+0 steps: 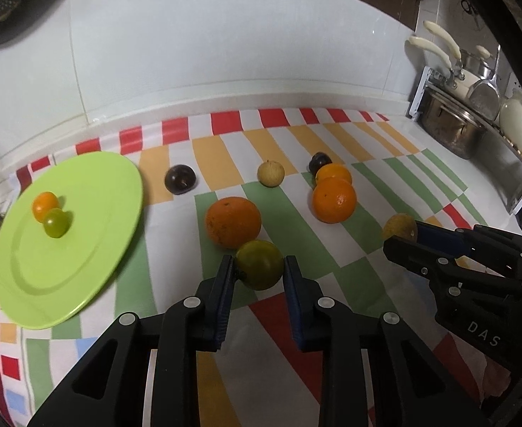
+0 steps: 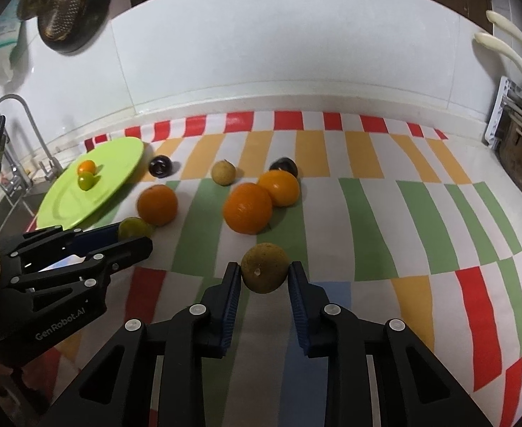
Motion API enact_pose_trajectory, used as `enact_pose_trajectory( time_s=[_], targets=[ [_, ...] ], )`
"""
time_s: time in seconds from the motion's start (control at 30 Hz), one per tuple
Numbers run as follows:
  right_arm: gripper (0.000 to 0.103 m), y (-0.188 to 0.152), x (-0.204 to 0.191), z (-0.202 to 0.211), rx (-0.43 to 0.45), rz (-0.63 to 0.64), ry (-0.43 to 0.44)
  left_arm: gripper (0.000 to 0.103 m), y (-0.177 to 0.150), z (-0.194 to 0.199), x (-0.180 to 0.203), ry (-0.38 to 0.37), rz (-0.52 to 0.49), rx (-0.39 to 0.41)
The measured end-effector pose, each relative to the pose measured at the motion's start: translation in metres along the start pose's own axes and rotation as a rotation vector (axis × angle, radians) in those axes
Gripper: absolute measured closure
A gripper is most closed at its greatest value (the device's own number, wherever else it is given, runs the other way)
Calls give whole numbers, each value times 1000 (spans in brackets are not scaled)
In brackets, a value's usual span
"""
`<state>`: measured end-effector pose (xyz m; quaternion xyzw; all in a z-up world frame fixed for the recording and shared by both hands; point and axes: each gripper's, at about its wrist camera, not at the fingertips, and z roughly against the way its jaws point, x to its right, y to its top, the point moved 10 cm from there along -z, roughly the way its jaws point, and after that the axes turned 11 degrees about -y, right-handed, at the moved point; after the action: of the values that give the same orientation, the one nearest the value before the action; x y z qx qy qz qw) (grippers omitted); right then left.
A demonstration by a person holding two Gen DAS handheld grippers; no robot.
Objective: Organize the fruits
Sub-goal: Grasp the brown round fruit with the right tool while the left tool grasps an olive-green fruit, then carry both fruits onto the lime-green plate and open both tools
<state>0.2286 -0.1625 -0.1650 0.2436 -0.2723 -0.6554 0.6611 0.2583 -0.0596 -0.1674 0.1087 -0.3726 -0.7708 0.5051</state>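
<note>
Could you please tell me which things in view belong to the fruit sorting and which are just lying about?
Job: green plate; olive-green fruit between left gripper fingers; brownish-yellow fruit between right gripper fingers; oranges; dark plums.

Lying about: steel pots; faucet; hanging strainer.
</note>
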Motion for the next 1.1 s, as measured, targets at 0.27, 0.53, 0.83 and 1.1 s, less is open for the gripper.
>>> enact_pose_trajectory(
  time_s=[0.27, 0.53, 0.83, 1.1],
  targets=[
    [74, 6, -11, 31, 56, 18, 25, 76, 2, 35, 8, 17, -5, 62],
    [74, 9, -24, 62, 110, 46, 50, 76, -3, 72, 11, 47, 6, 109],
    [74, 13, -50, 91, 152, 85, 103, 76, -12, 110, 2, 88, 35, 143],
    [74, 16, -86, 109, 169, 129, 155, 76, -17, 143, -20, 142, 58, 164]
  ],
)
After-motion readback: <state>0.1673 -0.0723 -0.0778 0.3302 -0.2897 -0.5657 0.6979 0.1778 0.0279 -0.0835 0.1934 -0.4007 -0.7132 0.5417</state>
